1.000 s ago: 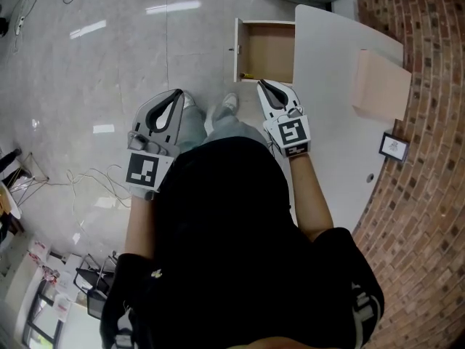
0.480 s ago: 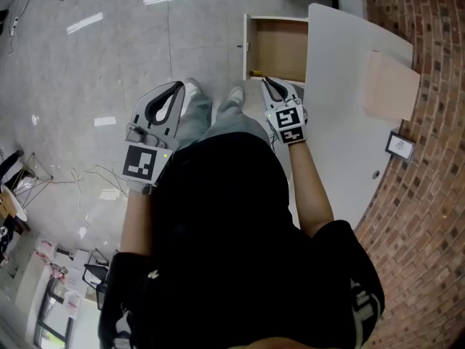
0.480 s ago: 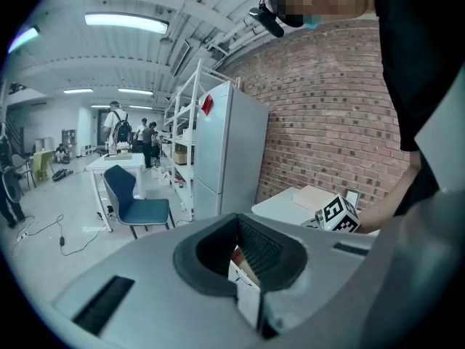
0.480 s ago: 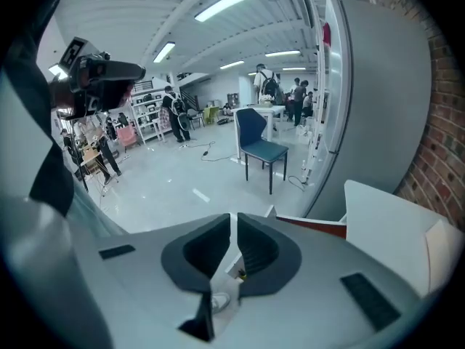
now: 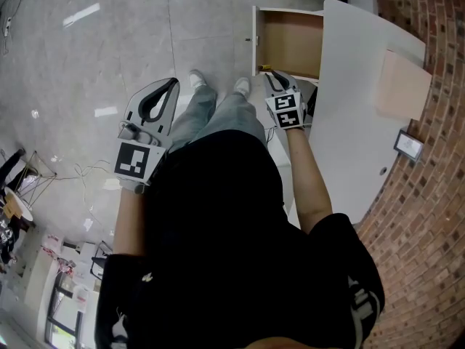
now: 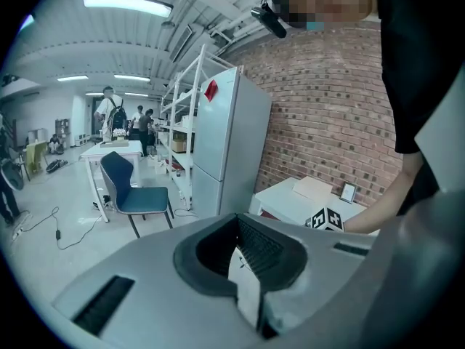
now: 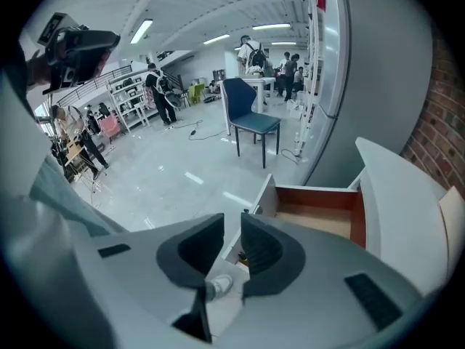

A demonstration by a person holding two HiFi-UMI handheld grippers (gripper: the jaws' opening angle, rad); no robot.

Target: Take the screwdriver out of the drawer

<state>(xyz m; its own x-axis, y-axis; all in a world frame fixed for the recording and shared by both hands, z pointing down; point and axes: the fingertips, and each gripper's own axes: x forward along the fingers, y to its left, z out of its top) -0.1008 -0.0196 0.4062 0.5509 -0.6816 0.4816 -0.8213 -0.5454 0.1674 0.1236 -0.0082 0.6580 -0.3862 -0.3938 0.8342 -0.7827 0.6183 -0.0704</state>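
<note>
Dropping closer to the open drawer (image 5: 290, 43), the right claw (image 5: 273, 78) has just been parting its jaws, empty. The screwdriver (image 5: 266, 68) lies at the drawer's front corner, beside the table (image 5: 349, 122) edge. The left claw (image 5: 171, 84), jaws together, hangs over the floor (image 5: 87, 57).

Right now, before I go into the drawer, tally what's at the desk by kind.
Hand-held grippers: 2 (left hand-held gripper; right hand-held gripper, jaws have just been opening, nothing between them)
White desk: 1
Open drawer: 1
Screwdriver, only a yellow end showing: 1
Tan board on the desk: 1
Small picture frame: 1
Total: 7
</note>
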